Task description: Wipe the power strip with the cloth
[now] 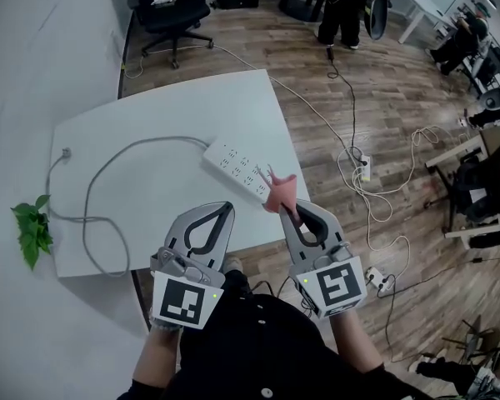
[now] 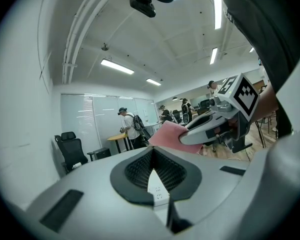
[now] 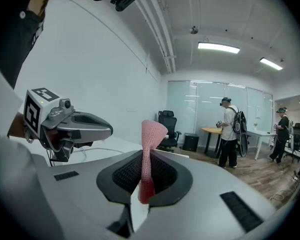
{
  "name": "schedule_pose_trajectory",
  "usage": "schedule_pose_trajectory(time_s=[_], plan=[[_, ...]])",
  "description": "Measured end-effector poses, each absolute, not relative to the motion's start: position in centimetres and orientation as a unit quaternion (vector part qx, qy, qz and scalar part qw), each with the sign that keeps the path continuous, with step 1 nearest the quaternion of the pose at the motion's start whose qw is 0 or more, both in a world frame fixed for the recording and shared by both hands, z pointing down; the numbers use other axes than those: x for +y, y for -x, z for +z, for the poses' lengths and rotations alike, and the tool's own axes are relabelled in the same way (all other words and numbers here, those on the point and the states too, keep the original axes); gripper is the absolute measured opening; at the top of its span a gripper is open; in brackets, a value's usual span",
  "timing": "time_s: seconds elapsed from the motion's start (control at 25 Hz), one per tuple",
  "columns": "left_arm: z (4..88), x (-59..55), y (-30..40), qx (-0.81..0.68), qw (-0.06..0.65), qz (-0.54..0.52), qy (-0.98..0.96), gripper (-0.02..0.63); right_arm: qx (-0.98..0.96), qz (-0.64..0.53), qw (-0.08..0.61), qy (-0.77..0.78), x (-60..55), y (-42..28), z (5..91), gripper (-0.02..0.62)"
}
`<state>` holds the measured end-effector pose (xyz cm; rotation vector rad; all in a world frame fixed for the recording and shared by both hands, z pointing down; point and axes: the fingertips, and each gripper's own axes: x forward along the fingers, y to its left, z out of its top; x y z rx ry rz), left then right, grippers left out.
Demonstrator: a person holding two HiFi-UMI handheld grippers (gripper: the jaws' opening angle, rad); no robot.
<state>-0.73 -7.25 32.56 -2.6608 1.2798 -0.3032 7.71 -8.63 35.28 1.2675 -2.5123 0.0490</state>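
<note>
- Head view: power strip [image 1: 237, 169] lies on the white table [image 1: 167, 107], near its right edge.
- Right gripper [image 1: 290, 212]: jaws pinching pink cloth [image 1: 280, 192] beside the strip's near end.
- Left gripper [image 1: 227, 207]: jaws pressed together, empty.

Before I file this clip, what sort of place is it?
Probably an open-plan office or lab: a white table carrying a power strip, a black swivel chair, and cables trailing over the wood floor.

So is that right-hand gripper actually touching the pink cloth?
Touching. The right gripper view shows the pink cloth pinched between the closed fingers of the right gripper, with its top flaring up above them.
</note>
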Motion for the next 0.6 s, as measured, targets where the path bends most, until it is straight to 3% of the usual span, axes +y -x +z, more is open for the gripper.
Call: schedule_pose_trajectory(time_s=[0.6], plan=[[32.9, -11.0, 0.9, 0.435, 0.078, -0.101, 0.891, 0.014, -0.889, 0.016, 0.186, -0.419, -12.5, -7.1, 35.6, 0.049]])
